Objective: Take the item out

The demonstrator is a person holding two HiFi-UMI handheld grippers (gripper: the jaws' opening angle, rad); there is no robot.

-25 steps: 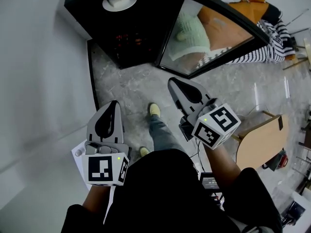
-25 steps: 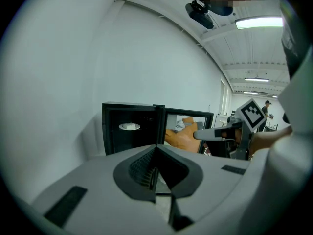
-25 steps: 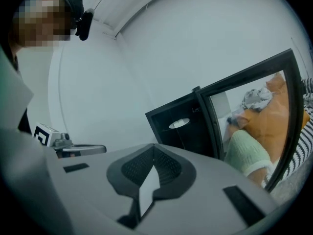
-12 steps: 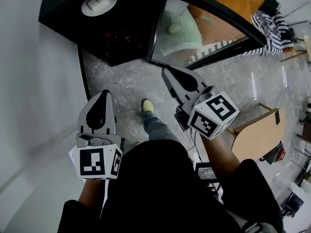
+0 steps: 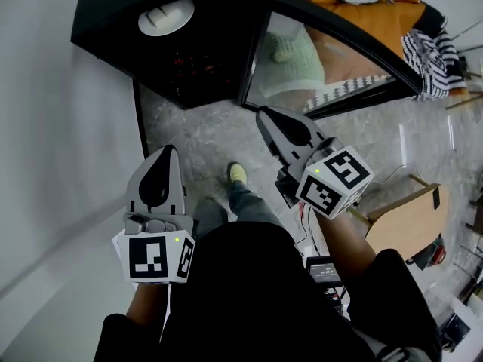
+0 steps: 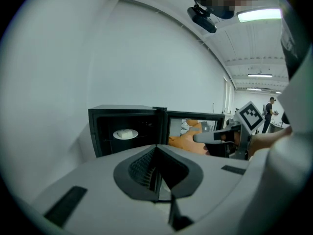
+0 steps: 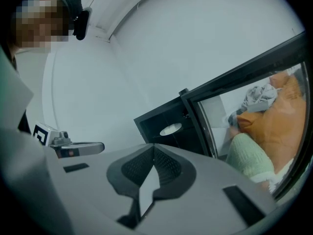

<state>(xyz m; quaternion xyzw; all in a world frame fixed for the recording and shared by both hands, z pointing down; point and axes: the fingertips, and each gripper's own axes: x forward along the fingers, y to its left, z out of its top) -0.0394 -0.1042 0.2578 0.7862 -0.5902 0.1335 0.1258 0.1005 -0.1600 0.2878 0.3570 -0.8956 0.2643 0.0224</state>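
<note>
A black cabinet [image 5: 189,44] like a small oven stands on the floor against the wall with its glass door [image 5: 317,59] swung open. Inside, on a shelf, a white plate [image 5: 166,16] carries a pale block-shaped item [image 6: 125,133]. The plate [image 7: 170,129] also shows in the right gripper view. My left gripper [image 5: 167,151] is shut and empty, held well short of the cabinet and pointing toward it. My right gripper [image 5: 264,114] is shut and empty too, close in front of the open door's lower edge.
The white wall [image 5: 53,149] runs along the left. The door glass reflects orange cushions and a green cloth [image 7: 252,158]. A wooden stool [image 5: 407,217] stands on the marble floor at the right. The person's foot [image 5: 238,173] is between the grippers.
The view has swayed slightly as the person shifts a foot. Both grippers stay shut and keep about the same distance from the cabinet.
</note>
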